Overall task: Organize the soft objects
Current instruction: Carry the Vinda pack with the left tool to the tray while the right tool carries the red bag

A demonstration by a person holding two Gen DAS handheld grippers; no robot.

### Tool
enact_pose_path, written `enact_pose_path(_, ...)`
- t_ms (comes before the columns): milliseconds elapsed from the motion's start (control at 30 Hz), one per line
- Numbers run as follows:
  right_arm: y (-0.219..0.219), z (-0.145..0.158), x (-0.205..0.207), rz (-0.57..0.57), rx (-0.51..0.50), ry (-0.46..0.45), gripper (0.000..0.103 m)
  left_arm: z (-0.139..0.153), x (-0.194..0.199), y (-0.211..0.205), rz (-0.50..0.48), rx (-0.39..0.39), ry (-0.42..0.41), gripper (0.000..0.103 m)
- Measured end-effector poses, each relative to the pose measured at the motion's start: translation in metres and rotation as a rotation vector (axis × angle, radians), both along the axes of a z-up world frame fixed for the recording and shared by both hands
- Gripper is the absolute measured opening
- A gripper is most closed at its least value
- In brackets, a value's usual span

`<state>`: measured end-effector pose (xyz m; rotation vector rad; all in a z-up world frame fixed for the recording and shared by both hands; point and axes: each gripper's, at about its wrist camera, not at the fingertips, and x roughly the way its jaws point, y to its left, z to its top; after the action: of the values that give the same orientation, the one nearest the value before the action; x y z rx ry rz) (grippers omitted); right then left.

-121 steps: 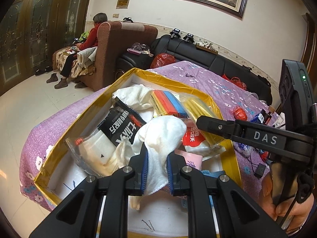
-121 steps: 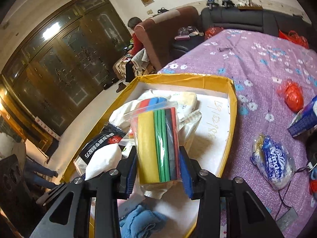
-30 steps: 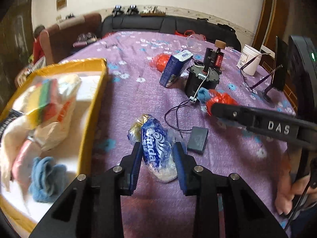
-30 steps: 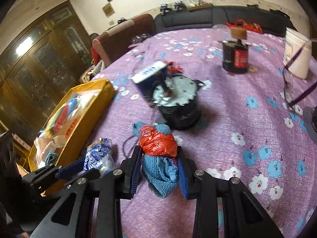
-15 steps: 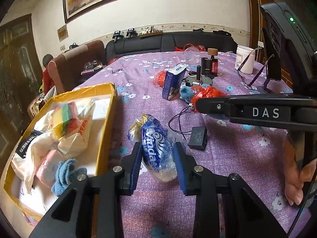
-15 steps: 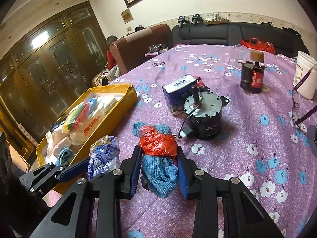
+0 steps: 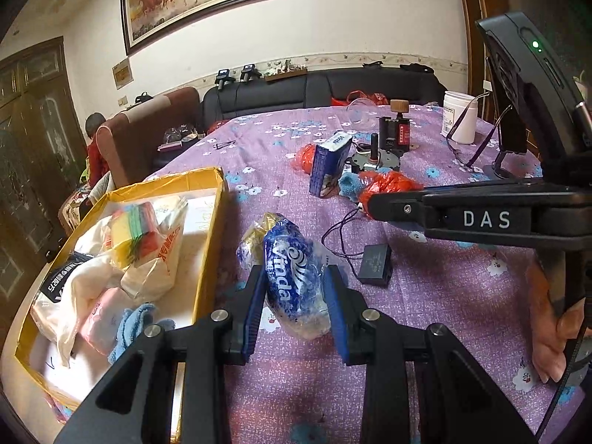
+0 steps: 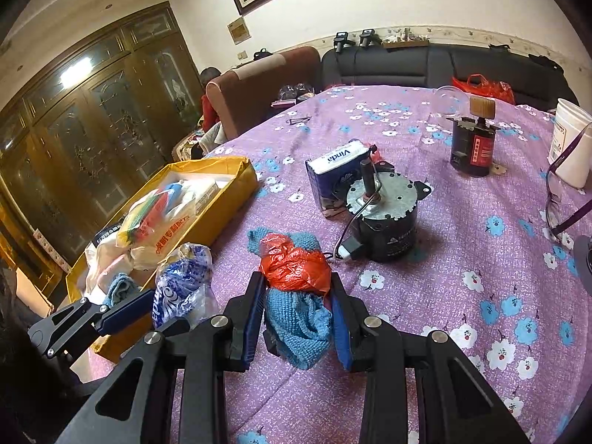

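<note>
On purple floral tablecloth: yellow box, motor.

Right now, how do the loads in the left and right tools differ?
The left tool grips one crinkly blue-and-white Vinda pack; the right tool grips a blue knitted cloth together with a red plastic bag. The pack is shiny plastic; the cloth is matte knit. Both loads are soft and squeezed between blue pads.

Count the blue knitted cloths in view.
2: one blue cloth under a red bag in the right tool; another in the yellow box. More may be buried there.
</note>
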<state>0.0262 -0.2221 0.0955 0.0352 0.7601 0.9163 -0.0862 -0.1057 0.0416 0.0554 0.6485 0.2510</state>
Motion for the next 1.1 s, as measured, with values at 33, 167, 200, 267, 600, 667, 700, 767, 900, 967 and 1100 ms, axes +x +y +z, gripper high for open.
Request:
enact_pose_path(33,0.0,0.0,0.0,-0.001,0.0,-0.002,0.037,0.0,0.0,0.0,0.0,0.002,-0.001,0.031)
enact_pose_path(167,0.0,0.0,0.0,-0.002,0.001,-0.003,0.037,0.001,-0.001,0.0,0.002,0.003,-0.005,0.031)
enact_pose_path(200,0.0,0.0,0.0,-0.003,0.002,-0.004,0.037,0.002,-0.002,0.0,0.003,0.001,-0.008,0.031)
enact_pose_path(267,0.0,0.001,0.0,-0.002,0.005,-0.007,0.037,0.004,-0.003,0.0,0.001,0.0,-0.013,0.032)
enact_pose_path(600,-0.002,0.003,-0.001,-0.009,0.021,-0.024,0.037,0.021,-0.015,0.001,-0.004,-0.003,-0.067,0.032)
enact_pose_path(667,-0.003,0.004,-0.001,-0.011,0.022,-0.028,0.037,0.025,-0.018,0.005,0.004,-0.01,-0.08,0.032)
enact_pose_path(700,-0.003,0.004,-0.001,-0.013,0.022,-0.03,0.037,0.028,-0.02,0.007,0.008,-0.014,-0.086,0.032)
enact_pose_path(767,-0.003,0.004,-0.001,-0.014,0.021,-0.036,0.037,0.032,-0.023,0.012,0.016,-0.019,-0.099,0.032)
enact_pose_path(900,-0.002,0.007,-0.003,-0.019,0.017,-0.051,0.037,0.043,-0.03,0.023,0.035,-0.031,-0.132,0.032)
enact_pose_path(967,-0.001,0.011,-0.004,-0.02,0.019,-0.059,0.037,0.047,-0.033,0.03,0.047,-0.038,-0.143,0.032)
enact_pose_path(1100,0.004,0.024,-0.012,-0.013,0.03,-0.075,0.037,0.054,-0.04,0.047,0.077,-0.054,-0.167,0.032)
